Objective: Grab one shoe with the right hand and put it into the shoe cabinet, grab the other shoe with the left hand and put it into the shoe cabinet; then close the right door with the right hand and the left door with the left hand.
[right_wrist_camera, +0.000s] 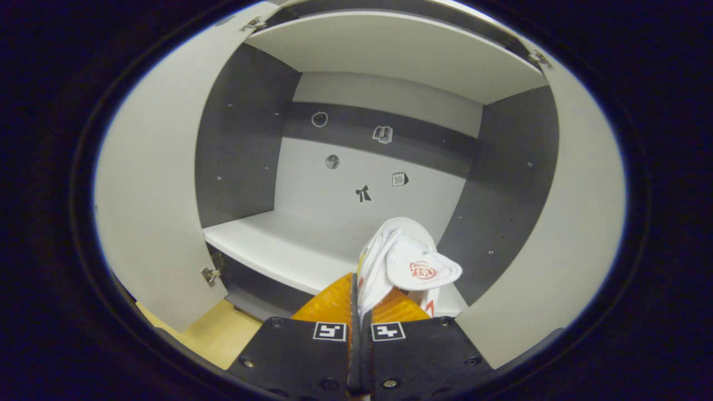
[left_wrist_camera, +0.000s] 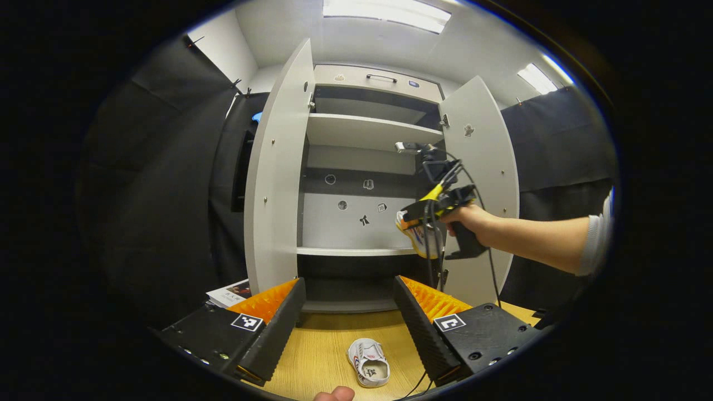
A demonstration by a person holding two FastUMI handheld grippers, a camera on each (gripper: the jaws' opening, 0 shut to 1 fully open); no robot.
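Fingers of the right hand-held gripper (right_wrist_camera: 359, 312) pinch a small white shoe (right_wrist_camera: 409, 264) with red print.

place: recording booth | signs: black cloth walls (left_wrist_camera: 167, 184) — ceiling light panels (left_wrist_camera: 387, 12)

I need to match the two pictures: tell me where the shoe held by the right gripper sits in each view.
Left gripper view: shoe right of centre, before the right door.
Right gripper view: bottom centre, pinched in the right gripper.
Shared landmark: the bow sticker on the cabinet's back wall.
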